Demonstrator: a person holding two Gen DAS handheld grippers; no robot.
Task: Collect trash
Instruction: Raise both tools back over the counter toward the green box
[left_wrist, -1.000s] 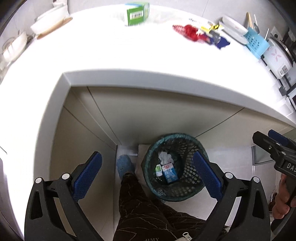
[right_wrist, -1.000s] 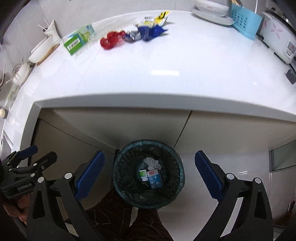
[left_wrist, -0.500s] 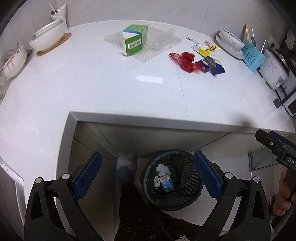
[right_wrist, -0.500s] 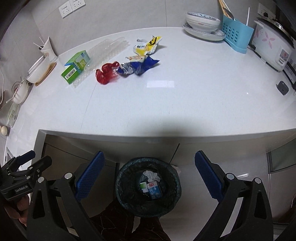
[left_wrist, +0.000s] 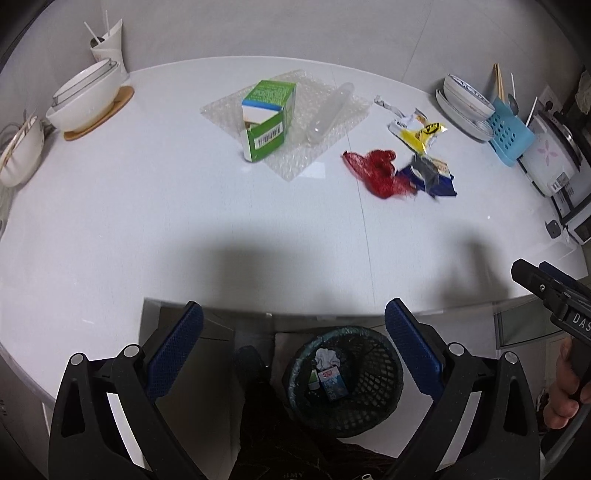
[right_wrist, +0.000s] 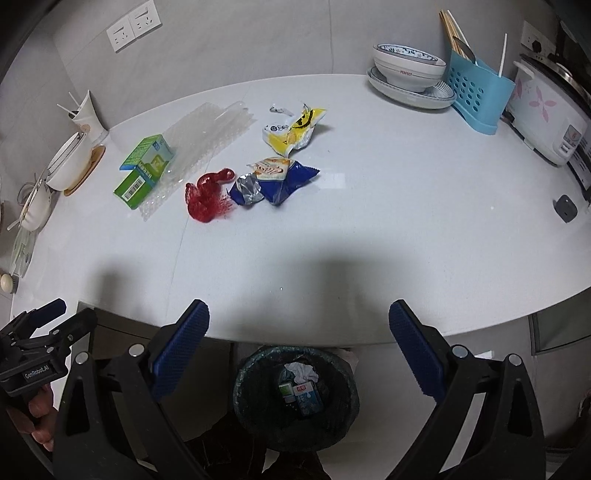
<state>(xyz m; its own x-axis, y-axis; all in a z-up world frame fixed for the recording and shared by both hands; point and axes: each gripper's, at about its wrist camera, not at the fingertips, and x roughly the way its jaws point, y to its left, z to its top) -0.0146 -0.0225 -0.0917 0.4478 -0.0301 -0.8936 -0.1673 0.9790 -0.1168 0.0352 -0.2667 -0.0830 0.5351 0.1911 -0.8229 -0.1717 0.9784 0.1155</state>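
On the white counter (left_wrist: 184, 221) lie a green carton (left_wrist: 267, 120) on bubble wrap (left_wrist: 321, 110), a red net (left_wrist: 376, 171), a blue wrapper (left_wrist: 432, 175) and a yellow wrapper (left_wrist: 421, 131). The right wrist view shows the carton (right_wrist: 144, 171), red net (right_wrist: 208, 195), blue wrapper (right_wrist: 275, 182) and yellow wrapper (right_wrist: 295, 127). My left gripper (left_wrist: 293, 354) and right gripper (right_wrist: 297, 352) are both open and empty, held near the counter's front edge above a black mesh bin (left_wrist: 347, 376) with trash in it, which also shows in the right wrist view (right_wrist: 295, 395).
White bowls (left_wrist: 85, 98) and a cup with straws (left_wrist: 109, 46) stand at the back left. Bowls on a plate (right_wrist: 408, 75), a blue utensil holder (right_wrist: 480, 94) and a rice cooker (right_wrist: 546, 118) stand at the back right. The person's leg (left_wrist: 266, 424) is beside the bin.
Both grippers have risen from under the counter edge to above it, so the counter and its trash fill the views. The jaws stayed open.
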